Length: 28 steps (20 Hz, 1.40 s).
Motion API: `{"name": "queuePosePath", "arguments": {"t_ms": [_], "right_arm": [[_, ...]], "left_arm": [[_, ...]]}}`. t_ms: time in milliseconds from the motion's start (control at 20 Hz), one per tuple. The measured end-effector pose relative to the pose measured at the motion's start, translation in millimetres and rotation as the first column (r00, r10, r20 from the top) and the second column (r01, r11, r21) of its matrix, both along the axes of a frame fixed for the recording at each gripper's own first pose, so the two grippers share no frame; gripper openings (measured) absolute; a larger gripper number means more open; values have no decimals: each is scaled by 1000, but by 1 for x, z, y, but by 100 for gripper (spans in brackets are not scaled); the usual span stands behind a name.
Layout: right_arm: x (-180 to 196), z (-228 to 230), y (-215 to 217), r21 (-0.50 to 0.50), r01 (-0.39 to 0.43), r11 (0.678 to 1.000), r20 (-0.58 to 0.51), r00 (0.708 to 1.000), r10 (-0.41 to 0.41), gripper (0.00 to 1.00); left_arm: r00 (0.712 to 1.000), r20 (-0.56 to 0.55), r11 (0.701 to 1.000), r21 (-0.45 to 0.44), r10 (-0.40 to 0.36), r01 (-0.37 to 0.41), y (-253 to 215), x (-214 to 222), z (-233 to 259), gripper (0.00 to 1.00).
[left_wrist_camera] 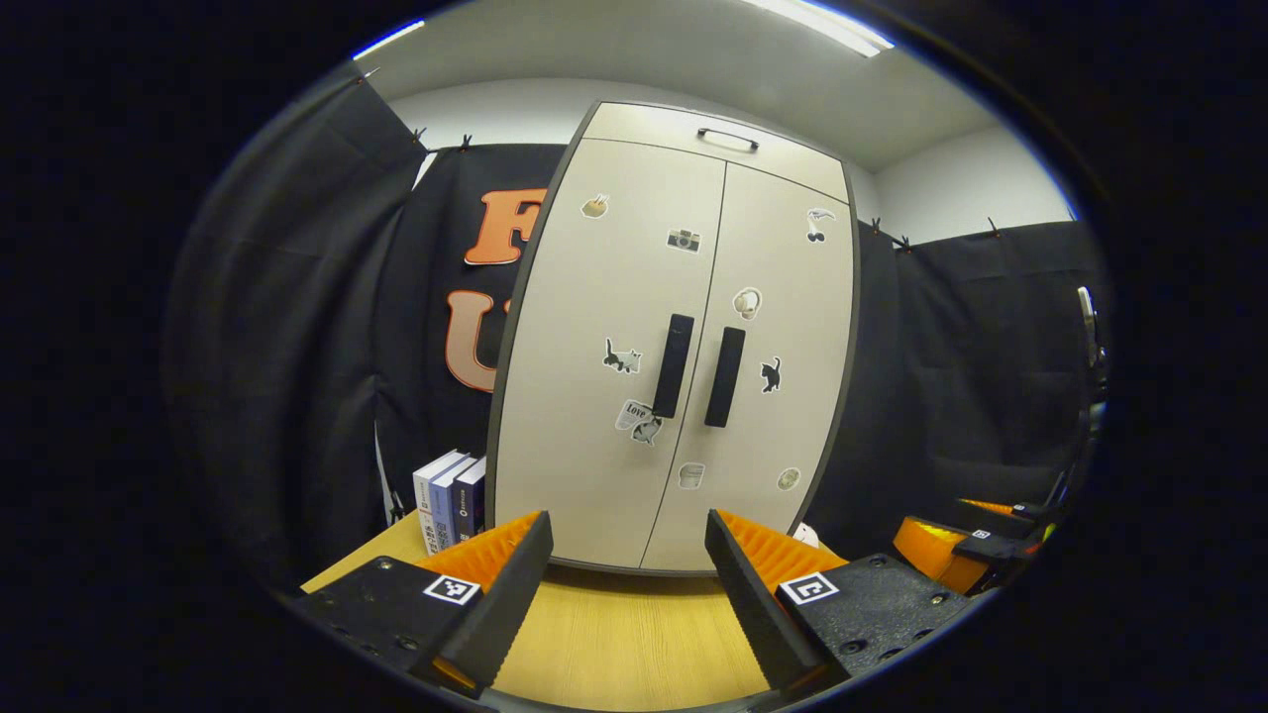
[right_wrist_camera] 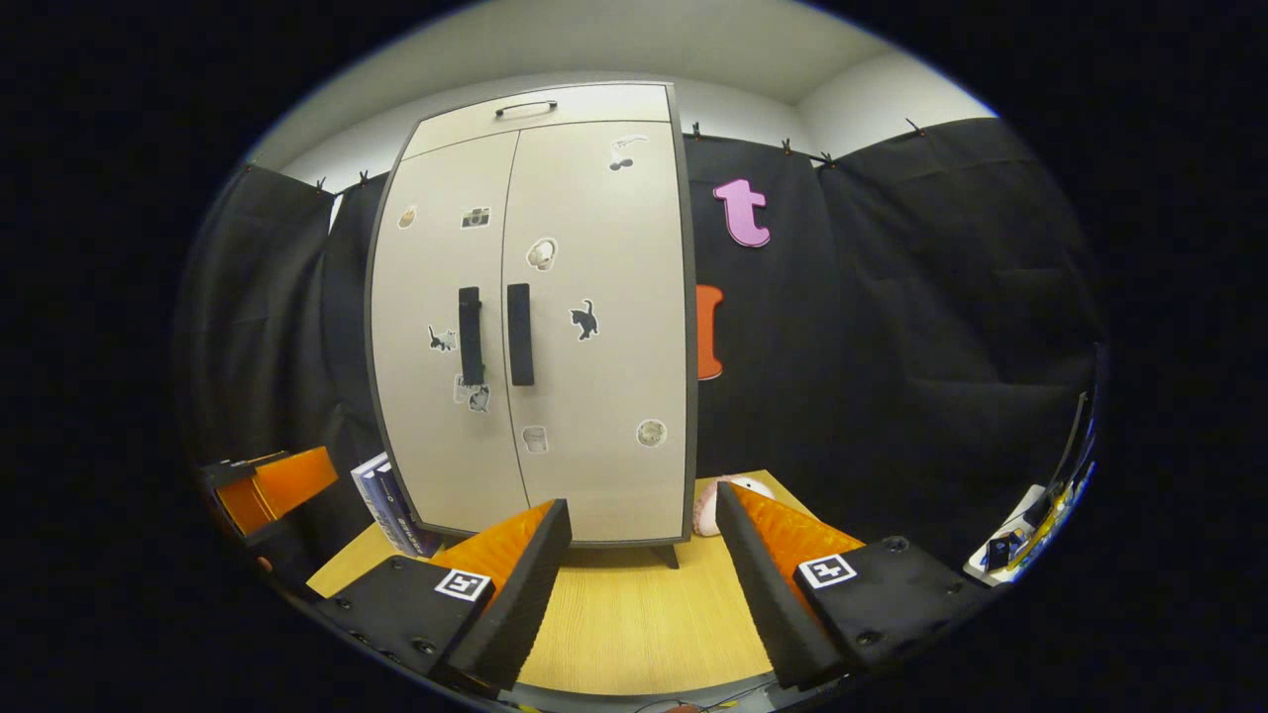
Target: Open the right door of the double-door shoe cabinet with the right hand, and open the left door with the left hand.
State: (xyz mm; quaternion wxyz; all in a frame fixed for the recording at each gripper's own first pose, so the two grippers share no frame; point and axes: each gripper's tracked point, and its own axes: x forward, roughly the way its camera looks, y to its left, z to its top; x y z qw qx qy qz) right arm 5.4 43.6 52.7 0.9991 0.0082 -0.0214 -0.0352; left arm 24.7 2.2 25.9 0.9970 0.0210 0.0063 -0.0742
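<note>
- Both doors shut; right gripper and left gripper hang released, well back.
- Right should pinch the right handle squarely, pull outward.

The left tongs and the right tongs both hang level with their fingers spread wide and nothing between them, each apparently side by side with the other, holding nothing.
</note>
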Motion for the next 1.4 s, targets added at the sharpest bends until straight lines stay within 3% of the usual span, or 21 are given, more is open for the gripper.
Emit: {"name": "queuePosePath", "arguments": {"t_ms": [300, 700, 1150, 1300, 1400], "right_arm": [[53, 64, 43, -18, -80, 997, 81, 993, 81, 97], [143, 128, 92, -40, -110, 993, 134, 984, 115, 97], [234, 123, 111, -18, -99, 995, 72, 992, 100, 98], [257, 118, 116, 29, -115, 993, 48, 992, 114, 98], [267, 116, 120, 35, -119, 992, 35, 992, 118, 91]], "left_arm": [[1000, -19, 1000, 20, 24, -24, 21, -6, -9, 95], [994, -23, 994, 31, 104, -103, 72, -12, -8, 95], [986, -30, 986, 57, 162, -160, 117, -8, -8, 95], [984, -17, 981, 77, 178, -176, 125, -10, -4, 95], [982, -10, 978, 89, 189, -188, 132, -8, -3, 95]]}}
